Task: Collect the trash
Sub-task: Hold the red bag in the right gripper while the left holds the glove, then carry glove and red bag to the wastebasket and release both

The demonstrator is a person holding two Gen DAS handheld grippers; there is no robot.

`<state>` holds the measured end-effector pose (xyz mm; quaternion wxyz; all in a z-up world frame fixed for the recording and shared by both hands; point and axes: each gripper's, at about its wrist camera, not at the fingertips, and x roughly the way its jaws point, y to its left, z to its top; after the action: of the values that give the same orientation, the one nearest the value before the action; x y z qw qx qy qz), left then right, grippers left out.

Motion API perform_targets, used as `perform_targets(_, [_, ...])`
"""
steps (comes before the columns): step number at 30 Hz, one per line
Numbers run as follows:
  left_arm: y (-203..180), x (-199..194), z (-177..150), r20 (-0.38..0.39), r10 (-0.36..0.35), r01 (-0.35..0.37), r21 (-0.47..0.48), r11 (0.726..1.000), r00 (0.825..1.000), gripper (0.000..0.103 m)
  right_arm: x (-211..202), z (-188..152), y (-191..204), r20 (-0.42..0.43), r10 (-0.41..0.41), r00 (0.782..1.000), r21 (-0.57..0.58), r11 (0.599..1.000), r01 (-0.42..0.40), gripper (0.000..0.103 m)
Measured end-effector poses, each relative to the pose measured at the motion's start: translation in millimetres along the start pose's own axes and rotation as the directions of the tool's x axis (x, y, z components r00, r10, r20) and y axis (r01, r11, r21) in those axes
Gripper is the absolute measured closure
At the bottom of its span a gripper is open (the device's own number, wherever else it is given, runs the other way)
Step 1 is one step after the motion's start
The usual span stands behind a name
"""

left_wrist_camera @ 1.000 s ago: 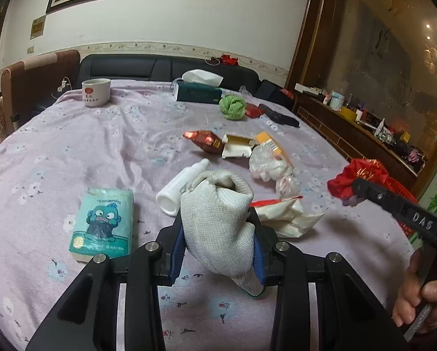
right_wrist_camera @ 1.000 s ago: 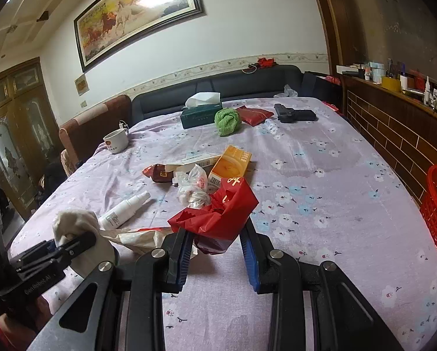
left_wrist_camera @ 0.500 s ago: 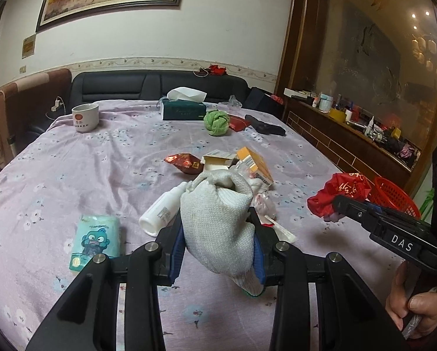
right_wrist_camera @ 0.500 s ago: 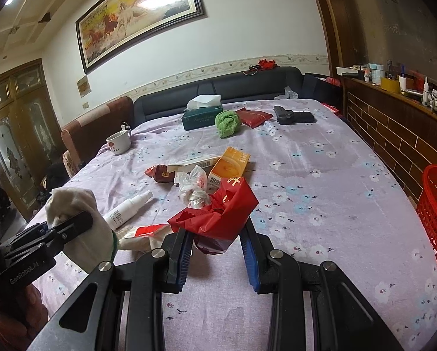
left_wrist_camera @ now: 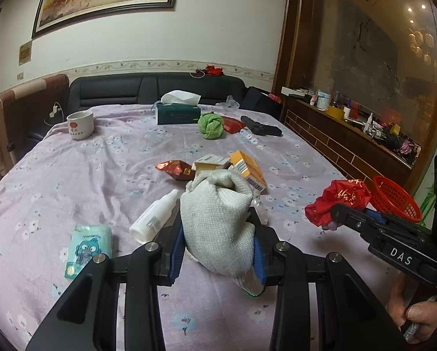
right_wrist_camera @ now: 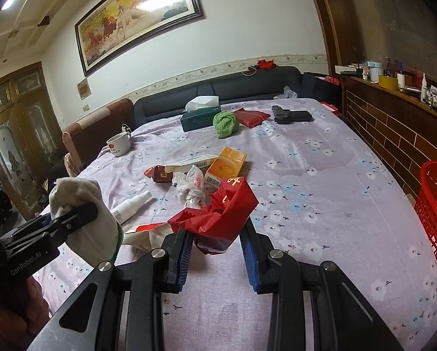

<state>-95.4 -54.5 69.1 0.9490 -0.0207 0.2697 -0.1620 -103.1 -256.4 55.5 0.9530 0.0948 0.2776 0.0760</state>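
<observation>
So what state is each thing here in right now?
Left hand-held gripper: shut on glove, lifted.
Right hand-held gripper: shut on red wrapper.
Basket: upright beside the table, contents hidden.
Spray bottle: lying flat.
Mug: upright.
Tissue box: tissue sticking out.
</observation>
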Motion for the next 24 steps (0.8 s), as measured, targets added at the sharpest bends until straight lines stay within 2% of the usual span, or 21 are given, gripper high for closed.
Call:
perform_targets(9, [-22,9,10,-0.006,-0.037,0.037,0.036,0.999,0.999,0.066,-7,6,-20,-0.021,-0.033,0.999,0.023,0.999,0.034,0.069])
perform_targets(24, [-98,35,26,-0.063,-0.185,0.192,0.123,0.974,0.981,0.066,-48,14,-98,-0.008,-0.187,0.982,0.118,0.975,0.187,0.069])
